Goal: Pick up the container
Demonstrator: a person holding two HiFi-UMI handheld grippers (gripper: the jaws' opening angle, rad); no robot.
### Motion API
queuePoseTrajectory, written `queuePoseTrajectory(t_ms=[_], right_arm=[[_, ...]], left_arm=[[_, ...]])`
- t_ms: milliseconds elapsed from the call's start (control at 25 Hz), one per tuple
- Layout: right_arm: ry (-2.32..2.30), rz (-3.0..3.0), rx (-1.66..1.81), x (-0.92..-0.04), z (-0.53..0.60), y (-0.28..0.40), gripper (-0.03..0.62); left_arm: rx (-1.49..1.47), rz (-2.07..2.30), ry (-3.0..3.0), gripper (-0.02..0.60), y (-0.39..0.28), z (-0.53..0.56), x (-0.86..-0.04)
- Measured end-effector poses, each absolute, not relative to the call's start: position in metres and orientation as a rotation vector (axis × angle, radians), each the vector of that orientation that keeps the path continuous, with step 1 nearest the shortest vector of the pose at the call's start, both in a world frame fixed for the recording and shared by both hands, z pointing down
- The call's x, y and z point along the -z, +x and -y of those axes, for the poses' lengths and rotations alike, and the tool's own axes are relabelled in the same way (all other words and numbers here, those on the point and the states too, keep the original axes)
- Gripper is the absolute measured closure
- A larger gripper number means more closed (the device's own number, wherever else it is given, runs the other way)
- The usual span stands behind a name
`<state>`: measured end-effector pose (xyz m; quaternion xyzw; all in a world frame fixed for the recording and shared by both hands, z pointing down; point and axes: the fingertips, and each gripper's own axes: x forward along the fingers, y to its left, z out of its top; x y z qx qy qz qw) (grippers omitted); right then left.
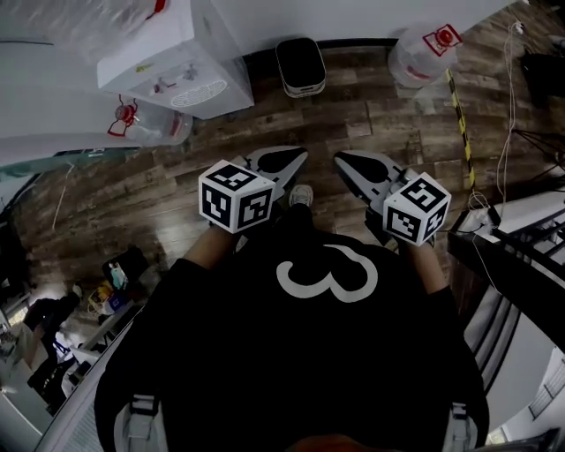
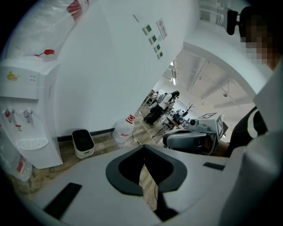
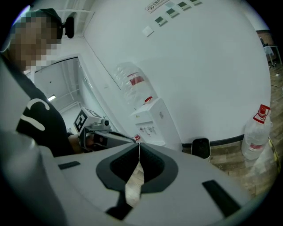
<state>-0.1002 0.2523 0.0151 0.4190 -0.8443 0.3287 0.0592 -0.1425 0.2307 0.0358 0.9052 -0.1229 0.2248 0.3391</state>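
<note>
Clearly I'm not at the grasp yet: the left gripper (image 1: 296,159) and right gripper (image 1: 346,163) both hang over the wooden floor (image 1: 177,194), jaws pinched together on nothing. The likely container, a small black bin (image 1: 300,66), stands against the wall beside the water dispenser (image 1: 168,62), well apart from both. I'd open the jaws before approaching, then take its rim squarely.

White water dispenser (image 1: 168,62) against the wall (image 1: 353,18), on a wood floor (image 1: 177,185)
A water jug (image 1: 150,124) sits just beside the dispenser's base. A second jug (image 1: 422,55) stands well to its right, with striped tape (image 1: 459,110) near it.
</note>
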Motion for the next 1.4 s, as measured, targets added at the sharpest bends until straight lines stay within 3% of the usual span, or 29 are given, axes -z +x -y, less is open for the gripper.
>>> queuePoseTrajectory(t_ms=[560, 1400], right_arm=[[1.246, 2.545, -1.111, -0.045, -0.201, -0.048, 0.568], [0.846, 2.599, -1.108, -0.089, -0.097, 0.080, 0.568]], left_arm=[[-0.613, 0.335, 2.306, 0.566, -0.088, -0.178, -0.062], [-0.529, 0.622, 2.213, 0.563, 0.032, -0.086, -0.090]])
